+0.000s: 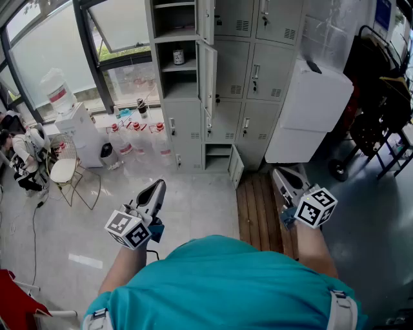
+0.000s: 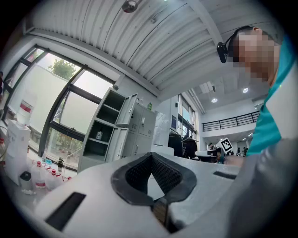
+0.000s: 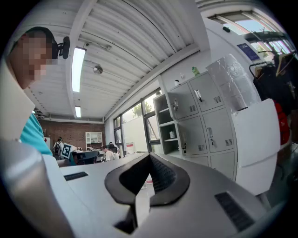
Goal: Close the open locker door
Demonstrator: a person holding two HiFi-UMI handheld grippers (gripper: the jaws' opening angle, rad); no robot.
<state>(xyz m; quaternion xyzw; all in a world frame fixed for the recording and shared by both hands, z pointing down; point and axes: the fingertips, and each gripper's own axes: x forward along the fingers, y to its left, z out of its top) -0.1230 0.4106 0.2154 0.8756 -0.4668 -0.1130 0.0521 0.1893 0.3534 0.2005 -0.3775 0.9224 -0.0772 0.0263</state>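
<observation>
A grey bank of lockers [image 1: 248,77] stands ahead against the wall. Its left column is open. One tall door [image 1: 208,78] swings out at mid height, another door [image 1: 206,19] above it is open, and a small bottom door [image 1: 236,166] hangs ajar near the floor. A jar [image 1: 179,57] sits on an open shelf. My left gripper [image 1: 157,189] and right gripper [image 1: 284,175] are held low, well short of the lockers, both shut on nothing. The open compartments [image 2: 100,135] show in the left gripper view beyond the shut tips [image 2: 151,155]. The right gripper [image 3: 149,155] also faces the lockers [image 3: 198,116].
A white wrapped box [image 1: 310,109] leans by the lockers' right side, with a wooden pallet [image 1: 258,206] in front. A water dispenser [image 1: 80,132], several bottles [image 1: 135,138] and a white chair [image 1: 64,171] are at left. A black rack [image 1: 381,109] stands at right. A seated person [image 1: 19,155] is at far left.
</observation>
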